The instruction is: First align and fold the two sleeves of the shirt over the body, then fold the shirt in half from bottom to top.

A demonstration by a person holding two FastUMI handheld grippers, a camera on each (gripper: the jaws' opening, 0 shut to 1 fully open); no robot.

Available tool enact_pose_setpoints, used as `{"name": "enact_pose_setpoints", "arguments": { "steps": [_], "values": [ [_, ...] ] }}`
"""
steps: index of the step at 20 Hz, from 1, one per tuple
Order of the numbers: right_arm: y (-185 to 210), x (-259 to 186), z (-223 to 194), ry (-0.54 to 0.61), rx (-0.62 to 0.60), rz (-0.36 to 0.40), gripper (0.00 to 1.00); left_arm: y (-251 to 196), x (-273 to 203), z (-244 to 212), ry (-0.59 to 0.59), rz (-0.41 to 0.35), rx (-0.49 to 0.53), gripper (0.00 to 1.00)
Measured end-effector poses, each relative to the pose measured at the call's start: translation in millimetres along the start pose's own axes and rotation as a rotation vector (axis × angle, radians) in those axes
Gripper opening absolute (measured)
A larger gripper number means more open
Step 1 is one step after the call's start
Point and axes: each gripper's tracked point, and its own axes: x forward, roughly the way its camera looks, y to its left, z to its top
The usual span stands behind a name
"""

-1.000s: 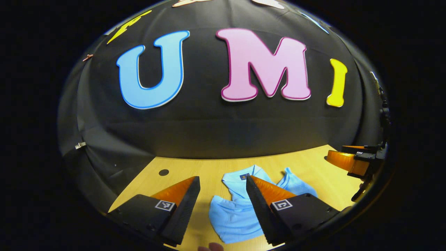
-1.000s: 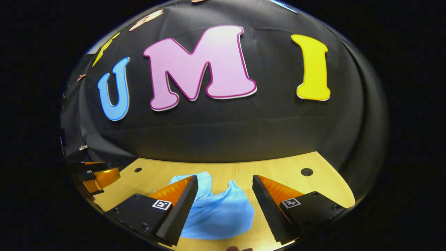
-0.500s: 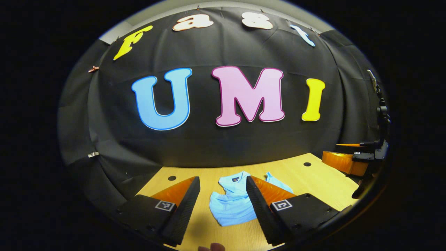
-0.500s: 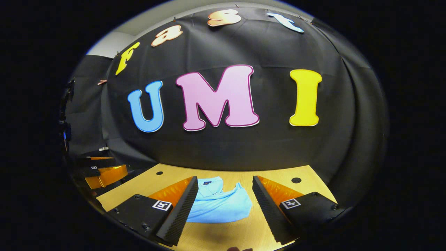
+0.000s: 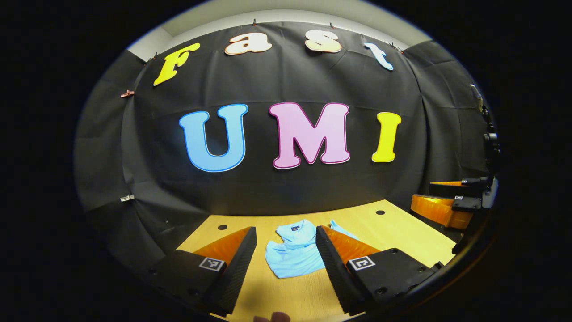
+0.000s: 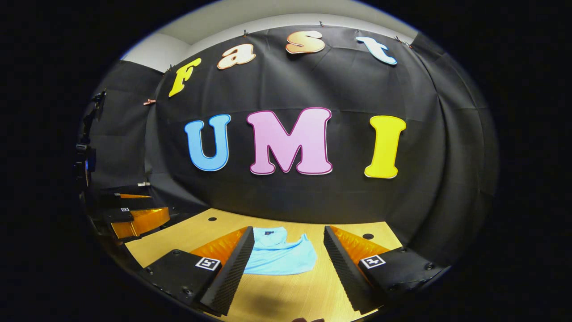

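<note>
- The light blue shirt [image 5: 295, 255] [image 6: 279, 257] lies folded into a compact bundle on the bench, collar toward the far edge, near the middle of the top.
- The left gripper [image 5: 286, 268] hangs above the near edge, jaws spread wide, nothing between them.
- The right gripper [image 6: 288, 273] hangs likewise, jaws wide and empty; it also appears off the bench's right side [image 5: 447, 203].
- The bench [image 5: 402, 237] [image 6: 178, 237] is pale wood with small dark holes near the far corners.
- Bare wood surrounds the shirt on all sides.
- Black cloth wall [image 5: 290, 192] closes the far edge.
</note>
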Motion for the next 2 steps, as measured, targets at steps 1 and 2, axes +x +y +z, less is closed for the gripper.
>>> {"name": "enact_pose_setpoints", "arguments": {
  "steps": [1, 2],
  "values": [
    [-0.5, -2.6, 0.2, 0.001, 0.005, -0.006, 0.97, 0.9, -2.9, 0.3, -0.003, 0.001, 0.000, 0.86],
    [-0.3, -4.2, 0.1, 0.001, 0.006, -0.007, 0.97, 0.9, -4.6, 1.1, -0.005, 0.002, 0.000, 0.86]
  ]
}}
